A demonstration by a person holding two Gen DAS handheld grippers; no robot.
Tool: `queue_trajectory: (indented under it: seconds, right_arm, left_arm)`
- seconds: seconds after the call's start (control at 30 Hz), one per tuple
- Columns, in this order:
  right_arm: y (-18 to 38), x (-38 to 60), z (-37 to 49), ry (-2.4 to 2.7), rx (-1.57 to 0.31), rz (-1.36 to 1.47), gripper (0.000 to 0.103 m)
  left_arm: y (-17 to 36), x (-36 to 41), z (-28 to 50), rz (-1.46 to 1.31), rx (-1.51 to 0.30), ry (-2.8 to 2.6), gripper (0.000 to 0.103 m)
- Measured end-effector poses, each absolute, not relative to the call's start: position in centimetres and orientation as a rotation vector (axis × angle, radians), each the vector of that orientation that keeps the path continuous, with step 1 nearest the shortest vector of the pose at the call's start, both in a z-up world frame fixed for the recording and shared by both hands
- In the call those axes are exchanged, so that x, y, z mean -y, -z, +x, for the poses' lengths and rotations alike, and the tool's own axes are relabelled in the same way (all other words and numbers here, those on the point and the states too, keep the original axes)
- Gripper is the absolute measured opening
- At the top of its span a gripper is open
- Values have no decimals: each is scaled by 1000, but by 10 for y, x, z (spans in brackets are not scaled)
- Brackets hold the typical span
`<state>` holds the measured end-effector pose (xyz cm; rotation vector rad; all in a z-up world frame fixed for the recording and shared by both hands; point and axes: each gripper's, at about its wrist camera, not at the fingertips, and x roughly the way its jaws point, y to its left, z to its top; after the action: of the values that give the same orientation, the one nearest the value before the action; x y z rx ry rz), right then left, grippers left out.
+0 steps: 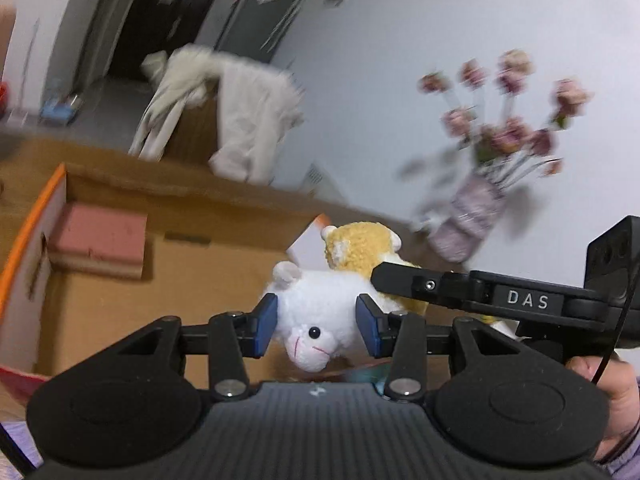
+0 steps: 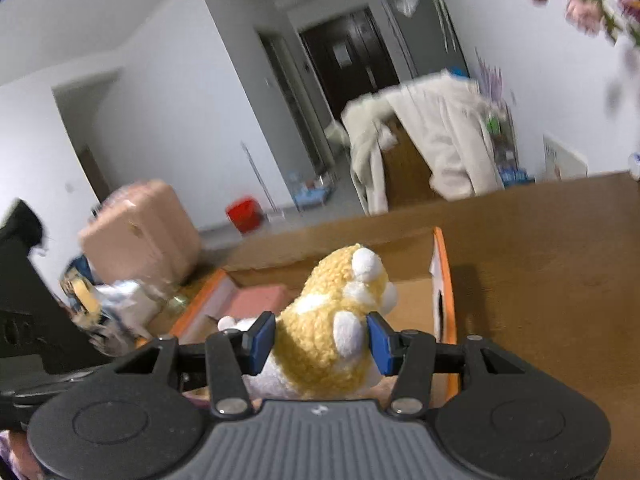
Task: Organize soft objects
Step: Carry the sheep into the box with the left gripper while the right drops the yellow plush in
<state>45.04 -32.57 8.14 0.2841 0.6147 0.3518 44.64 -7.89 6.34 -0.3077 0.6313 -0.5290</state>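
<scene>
Cardboard box (image 1: 120,280) ahead, pink block (image 1: 100,236) inside, vase (image 1: 468,216) right.

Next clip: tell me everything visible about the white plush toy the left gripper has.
The white plush toy is a small fluffy animal with a black bead eye, a pale pink snout with a stitched pink mouth, and a pinkish-white paw sticking up. It looks soft and fleecy. It is lifted in the air, tipped with its face down toward the camera. The left gripper is shut on its body, a blue pad pressing each side. Behind it the yellow plush toy lies against it, above the open cardboard box.
</scene>
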Motion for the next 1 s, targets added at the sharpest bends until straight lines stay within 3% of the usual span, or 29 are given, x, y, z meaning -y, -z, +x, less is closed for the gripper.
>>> queue_trajectory:
  seconds: [0.2,0.3,0.53,0.83,1.0]
  right_arm:
    - [-39,315,477,-265,-701,186,47]
    - [-34,303,467,-207,-686,61,36]
    - [-35,294,461,-180,-693,26,37]
    - [-66,295,426,-179,-643,45,41]
    - [-112,292,374,-211,-529,26,53]
  left_arm:
    - [-28,90,470,-221,-748,544,44]
    - [-33,84,462,-172,-718,540,46]
    - [-65,59,427,-48,-581,419,53]
    - [-94,26,391,-12,-535,315,55]
    - [-121,13,346,-8,-454,260,63]
